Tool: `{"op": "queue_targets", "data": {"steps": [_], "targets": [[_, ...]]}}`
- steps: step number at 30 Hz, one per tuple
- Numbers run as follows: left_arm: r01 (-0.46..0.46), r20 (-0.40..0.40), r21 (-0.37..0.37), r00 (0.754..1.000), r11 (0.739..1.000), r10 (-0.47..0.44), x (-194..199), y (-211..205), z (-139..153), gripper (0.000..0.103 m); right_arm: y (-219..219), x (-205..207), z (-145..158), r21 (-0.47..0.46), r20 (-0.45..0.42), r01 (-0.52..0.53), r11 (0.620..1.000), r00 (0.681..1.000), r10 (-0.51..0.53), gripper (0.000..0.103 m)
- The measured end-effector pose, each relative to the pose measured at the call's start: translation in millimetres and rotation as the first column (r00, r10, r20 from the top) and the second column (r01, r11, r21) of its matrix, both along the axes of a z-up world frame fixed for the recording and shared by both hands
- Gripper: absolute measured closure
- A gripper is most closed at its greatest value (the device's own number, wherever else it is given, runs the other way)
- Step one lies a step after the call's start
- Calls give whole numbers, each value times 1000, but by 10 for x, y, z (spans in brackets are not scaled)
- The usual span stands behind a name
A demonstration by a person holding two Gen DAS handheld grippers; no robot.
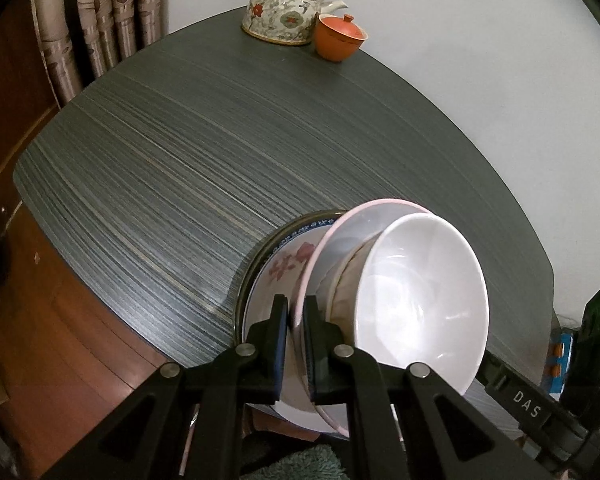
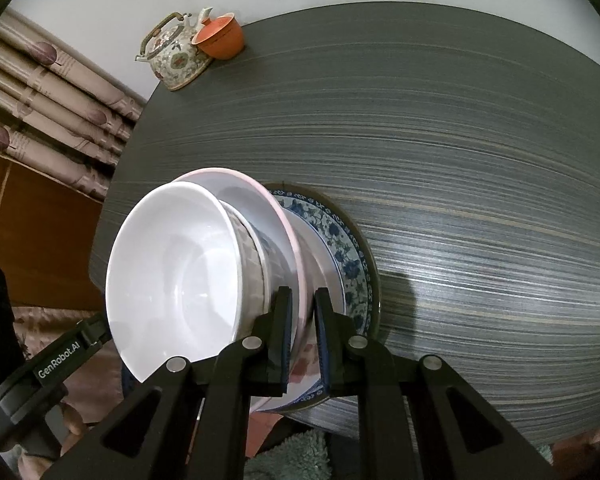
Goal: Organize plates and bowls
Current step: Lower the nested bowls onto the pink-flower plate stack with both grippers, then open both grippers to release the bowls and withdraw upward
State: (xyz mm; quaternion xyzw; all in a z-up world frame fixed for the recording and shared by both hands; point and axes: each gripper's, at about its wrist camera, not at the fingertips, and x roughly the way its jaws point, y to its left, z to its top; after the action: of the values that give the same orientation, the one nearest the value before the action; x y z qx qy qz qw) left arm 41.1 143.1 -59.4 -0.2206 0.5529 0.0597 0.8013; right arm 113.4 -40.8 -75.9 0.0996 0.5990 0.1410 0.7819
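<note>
A pink-rimmed plate (image 1: 364, 218) (image 2: 256, 194) carries two nested bowls: a white bowl (image 1: 420, 300) (image 2: 172, 280) inside a grey patterned bowl (image 2: 256, 258). My left gripper (image 1: 296, 308) is shut on the plate's rim from one side. My right gripper (image 2: 303, 300) is shut on the rim from the other side. Just beneath lie a pink-flowered plate (image 1: 288, 264), a blue-patterned plate (image 2: 342, 248) and a dark plate (image 2: 374, 280), stacked at the table's near edge. I cannot tell whether the pink-rimmed plate touches them.
On the dark striped table (image 1: 180, 160), a floral teapot (image 1: 284, 12) (image 2: 176, 56) and an orange lidded cup (image 1: 338, 38) (image 2: 220, 42) stand at the far corner by the white wall. Curtains (image 1: 100, 20) hang beyond the left edge. A teal mat (image 1: 300, 464) lies on the floor below.
</note>
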Motion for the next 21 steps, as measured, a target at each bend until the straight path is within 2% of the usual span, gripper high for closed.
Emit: {"op": "queue_targets", "data": {"steps": [11,13,17,18,21], "targets": [[-3,-5,41,1000,999,3,-22,9,21,88,-36,-47,-1,7,0,4,1000,1000,-4,86],[1,-4,53,1000,999,-1,-42,7,38,86,-56,-55,10,-3,4,13,1000,1000,-13,79],[-3,11,97,1000,995,2,-96,18,120,70,-144,-90,44,-16,22,37,999,999,-36,62],[-3,17,103,1000,995,1,-109,26,140,67,-171,-101,55,-15,29,44,999,999,-43,56],[-3,37,107,999,994,-1,-186,61,215,60,-249,-140,93,-10,44,47,999,998,-46,47]]}}
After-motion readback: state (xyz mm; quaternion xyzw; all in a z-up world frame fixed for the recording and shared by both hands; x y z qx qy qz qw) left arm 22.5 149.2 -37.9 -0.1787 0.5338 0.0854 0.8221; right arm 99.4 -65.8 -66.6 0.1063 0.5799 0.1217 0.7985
